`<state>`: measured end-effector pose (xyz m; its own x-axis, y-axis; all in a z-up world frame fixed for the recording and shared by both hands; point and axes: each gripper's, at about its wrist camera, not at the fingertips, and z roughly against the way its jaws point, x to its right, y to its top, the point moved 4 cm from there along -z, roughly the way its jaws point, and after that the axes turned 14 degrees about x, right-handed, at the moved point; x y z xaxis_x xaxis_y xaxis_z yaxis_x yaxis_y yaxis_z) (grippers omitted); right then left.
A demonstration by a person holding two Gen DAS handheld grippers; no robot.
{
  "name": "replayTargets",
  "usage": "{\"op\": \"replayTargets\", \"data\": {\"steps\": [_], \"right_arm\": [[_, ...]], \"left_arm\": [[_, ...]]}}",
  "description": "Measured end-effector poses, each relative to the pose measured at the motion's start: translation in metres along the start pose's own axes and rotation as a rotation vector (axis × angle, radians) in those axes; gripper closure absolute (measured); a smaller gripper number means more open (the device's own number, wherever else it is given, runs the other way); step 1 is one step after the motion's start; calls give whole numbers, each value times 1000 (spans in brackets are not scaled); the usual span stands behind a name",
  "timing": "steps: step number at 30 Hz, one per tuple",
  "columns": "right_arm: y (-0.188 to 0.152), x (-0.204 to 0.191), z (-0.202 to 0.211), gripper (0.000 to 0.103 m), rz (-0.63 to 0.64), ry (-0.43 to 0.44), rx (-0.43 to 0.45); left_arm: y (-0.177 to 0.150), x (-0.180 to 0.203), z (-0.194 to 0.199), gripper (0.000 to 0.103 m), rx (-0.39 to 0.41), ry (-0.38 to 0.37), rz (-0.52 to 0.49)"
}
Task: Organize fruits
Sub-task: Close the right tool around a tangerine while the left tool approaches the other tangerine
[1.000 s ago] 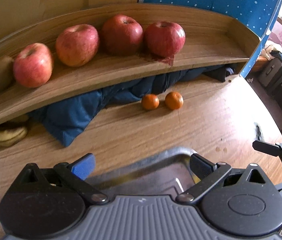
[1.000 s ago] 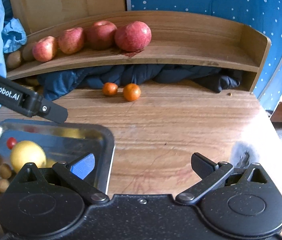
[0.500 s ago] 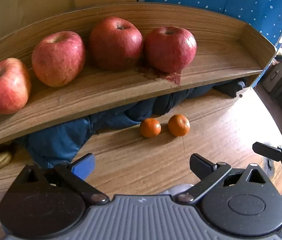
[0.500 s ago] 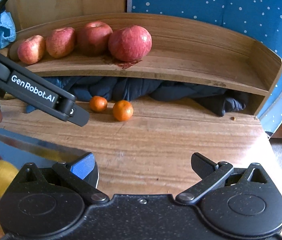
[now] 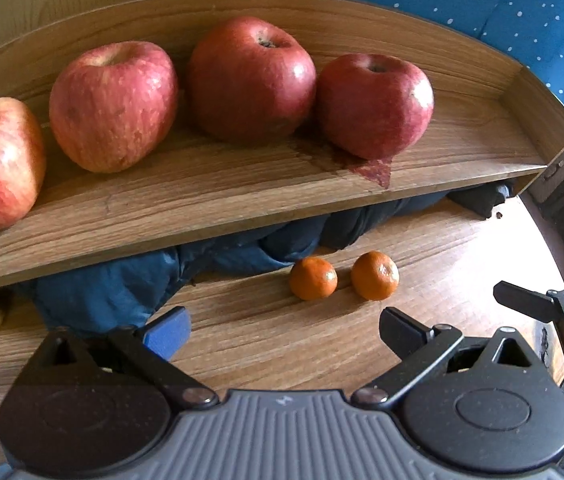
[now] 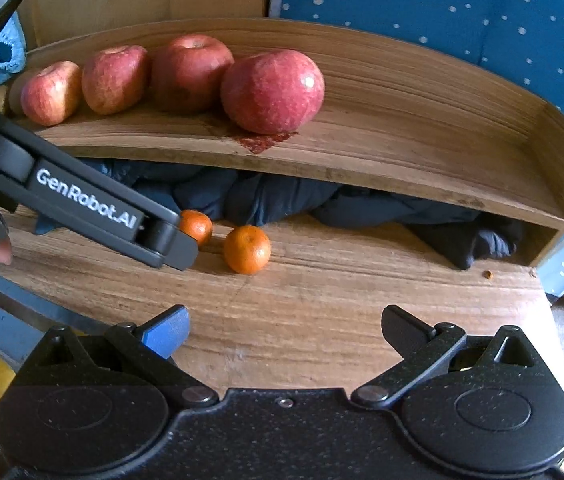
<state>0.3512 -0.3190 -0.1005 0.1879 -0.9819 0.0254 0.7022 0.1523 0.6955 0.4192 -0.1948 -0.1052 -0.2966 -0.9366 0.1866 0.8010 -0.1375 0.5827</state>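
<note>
Wood-grain tabletop (image 5: 266,344) carries a curved wooden shelf (image 5: 210,188) backed by blue dotted fabric (image 6: 462,12). Four red apples (image 5: 250,76) sit in a row along the shelf's left part. Under it, dark blue cloth (image 5: 130,284) is bunched, with two small oranges (image 5: 313,278) just in front, side by side. Left claw (image 5: 282,326) hangs open and empty near them; right claw (image 6: 284,326) is likewise spread and empty. A metal tray (image 6: 22,312) edge shows at far left in the right wrist view.

Left gripper (image 5: 284,330): ribbed grey body, black round housings, black linkage arms with silver pivot screws, one blue finger pad, white "GenRobot.AI" lettering on its side. Right gripper (image 6: 285,330): speckled black body, same linkages, blue pad.
</note>
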Motion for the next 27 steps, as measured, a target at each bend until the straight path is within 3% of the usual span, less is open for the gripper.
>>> {"op": "replayTargets", "data": {"steps": [13,21,27], "right_arm": [[8,-5,-16,14,26,24,9],[12,-10,-19,29,31,28,17],[11,-16,-19,39,45,41,17]], "left_arm": [[7,1,-17,5,18,-6,52],[6,3,-20,27,18,-38,52],[7,5,-20,37,24,-54,65]]}}
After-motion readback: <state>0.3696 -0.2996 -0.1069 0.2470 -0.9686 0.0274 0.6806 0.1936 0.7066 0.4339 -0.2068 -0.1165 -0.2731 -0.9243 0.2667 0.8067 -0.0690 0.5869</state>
